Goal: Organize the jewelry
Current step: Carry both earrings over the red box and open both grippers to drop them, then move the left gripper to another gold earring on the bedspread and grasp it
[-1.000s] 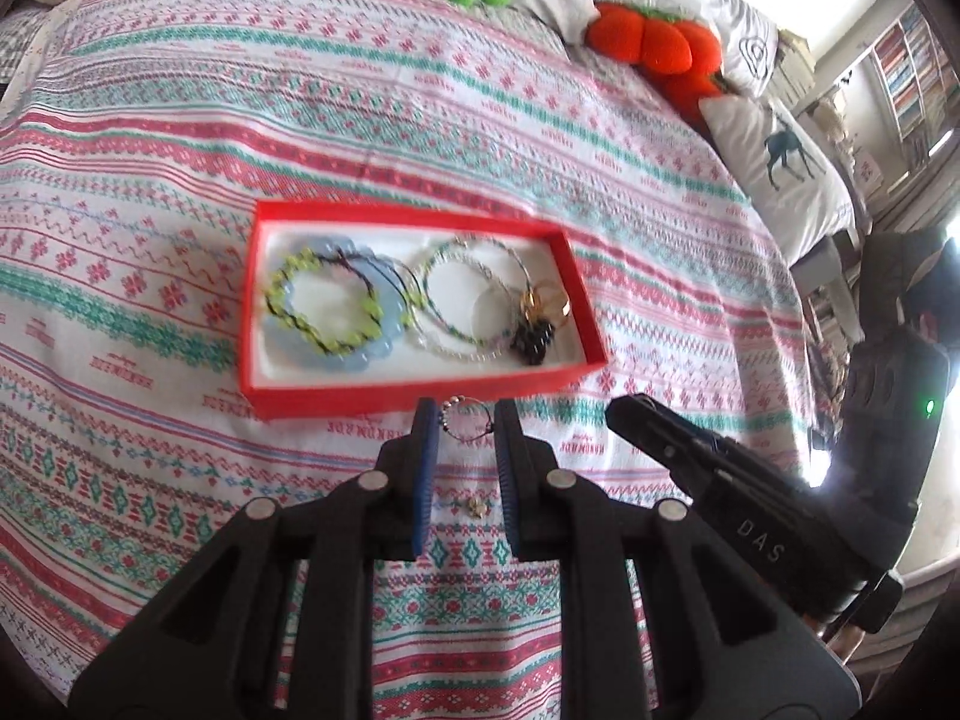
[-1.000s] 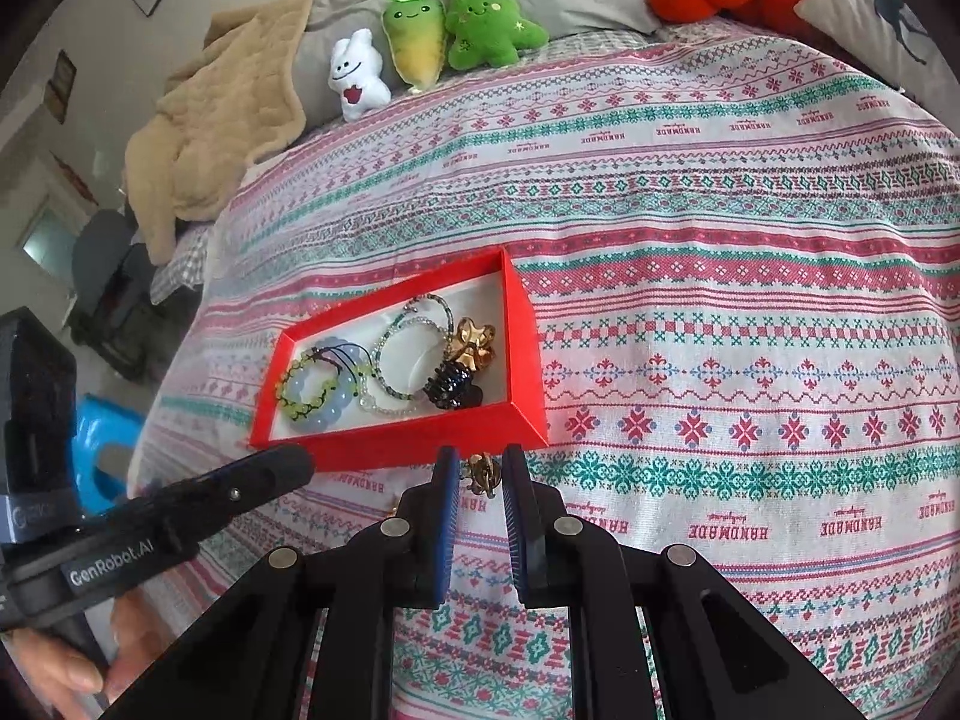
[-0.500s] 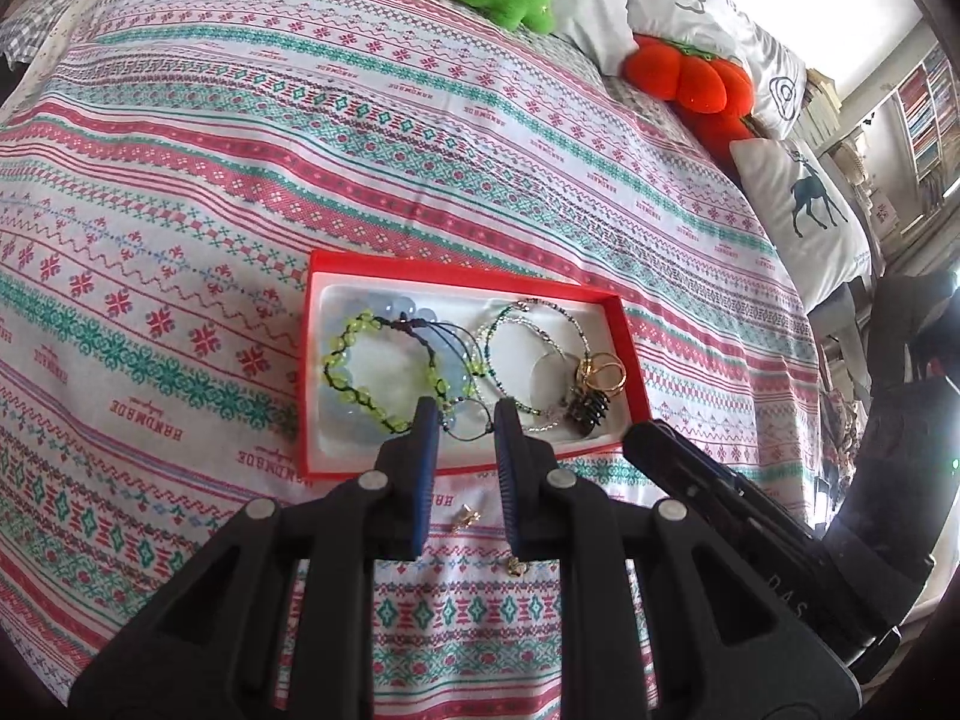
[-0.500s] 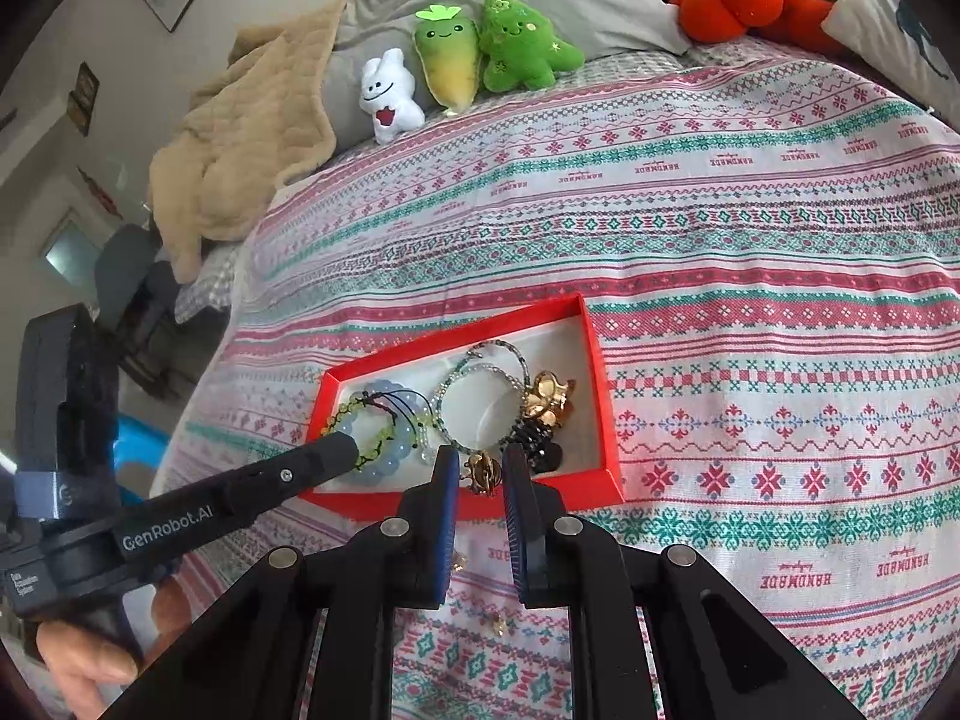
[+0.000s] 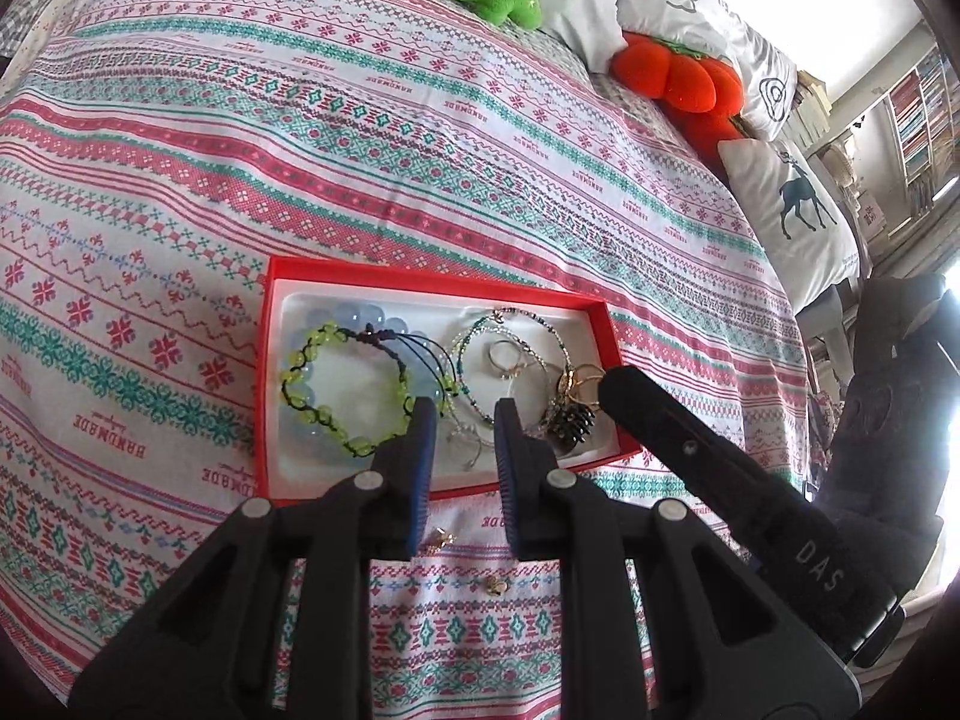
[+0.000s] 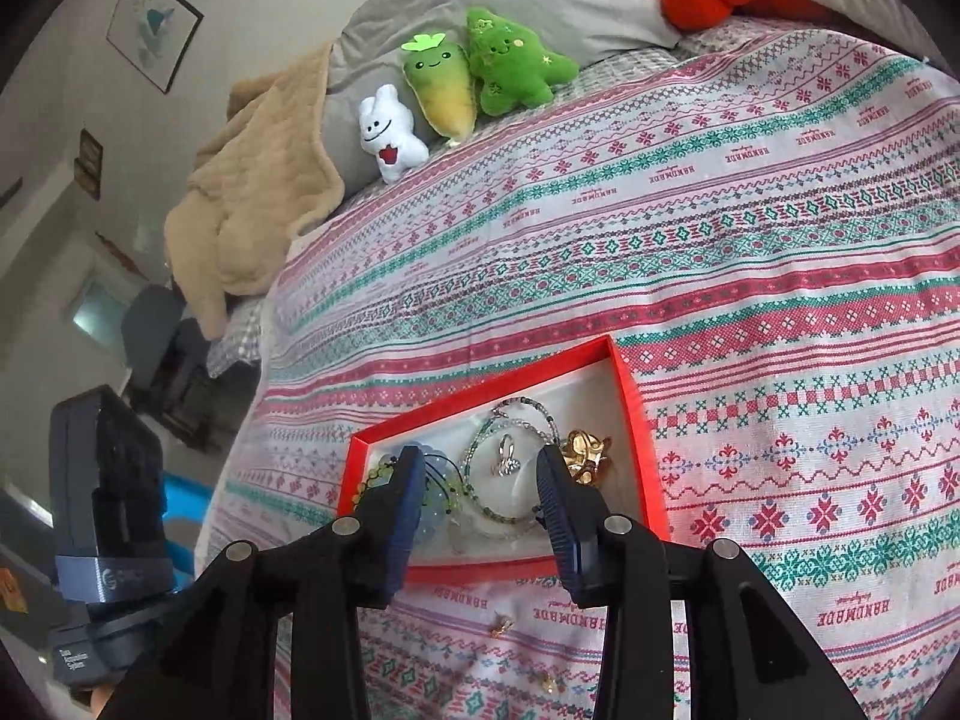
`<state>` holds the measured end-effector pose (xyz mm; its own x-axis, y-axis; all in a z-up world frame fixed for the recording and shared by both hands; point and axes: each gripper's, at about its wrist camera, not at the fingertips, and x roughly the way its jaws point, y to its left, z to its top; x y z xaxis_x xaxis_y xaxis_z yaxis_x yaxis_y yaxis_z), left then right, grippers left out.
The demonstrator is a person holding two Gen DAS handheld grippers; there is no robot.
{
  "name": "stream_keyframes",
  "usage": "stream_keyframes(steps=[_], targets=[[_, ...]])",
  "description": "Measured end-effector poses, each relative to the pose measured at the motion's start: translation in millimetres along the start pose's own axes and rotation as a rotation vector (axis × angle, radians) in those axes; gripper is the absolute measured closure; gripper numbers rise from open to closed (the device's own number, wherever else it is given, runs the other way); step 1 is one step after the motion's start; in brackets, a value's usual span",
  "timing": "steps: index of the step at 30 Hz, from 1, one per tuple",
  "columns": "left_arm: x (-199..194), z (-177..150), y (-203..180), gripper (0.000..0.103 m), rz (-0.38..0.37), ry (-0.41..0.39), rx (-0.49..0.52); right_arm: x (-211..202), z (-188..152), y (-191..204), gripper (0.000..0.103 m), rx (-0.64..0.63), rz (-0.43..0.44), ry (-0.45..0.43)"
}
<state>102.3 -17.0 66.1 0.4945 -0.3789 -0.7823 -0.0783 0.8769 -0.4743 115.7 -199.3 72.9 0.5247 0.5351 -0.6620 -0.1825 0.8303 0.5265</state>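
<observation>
A home bedroom: a bed [image 6: 750,228] under a patterned red-and-green bedspread, plush toys [image 6: 468,84] and pillows [image 5: 708,12] at its head, a beige blanket [image 6: 252,192], framed pictures [image 6: 153,27] on the wall, bookshelves [image 5: 918,114] beyond.

A: Right gripper [image 6: 480,483]?
B: Jaws spread wide above red tray [image 6: 651,468], nothing between them.
A: Tray contents?
B: Silver ring [image 6: 506,461], beaded bracelets [image 6: 510,420], gold piece [image 6: 585,453].
A: Outside it?
B: Two small gold earrings [image 6: 503,625] on patterned bedspread [image 6: 750,228].
</observation>
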Motion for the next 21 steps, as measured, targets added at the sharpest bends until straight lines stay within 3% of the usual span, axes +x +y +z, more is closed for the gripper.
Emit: stream_keyframes(steps=[10,13,21], targets=[[-15,-7,-1,0.083,-0.007,-0.01,0.03,-24,-3,-9,0.06,0.02,-0.024,-0.009],[-16,-13,0,0.083,0.007,0.006,0.055,-27,-5,-14,0.056,0.022,-0.046,0.006],[-17,-33,-6,0.083,0.017,0.057,0.098,-26,-22,-20,0.056,-0.001,-0.119,0.091]])
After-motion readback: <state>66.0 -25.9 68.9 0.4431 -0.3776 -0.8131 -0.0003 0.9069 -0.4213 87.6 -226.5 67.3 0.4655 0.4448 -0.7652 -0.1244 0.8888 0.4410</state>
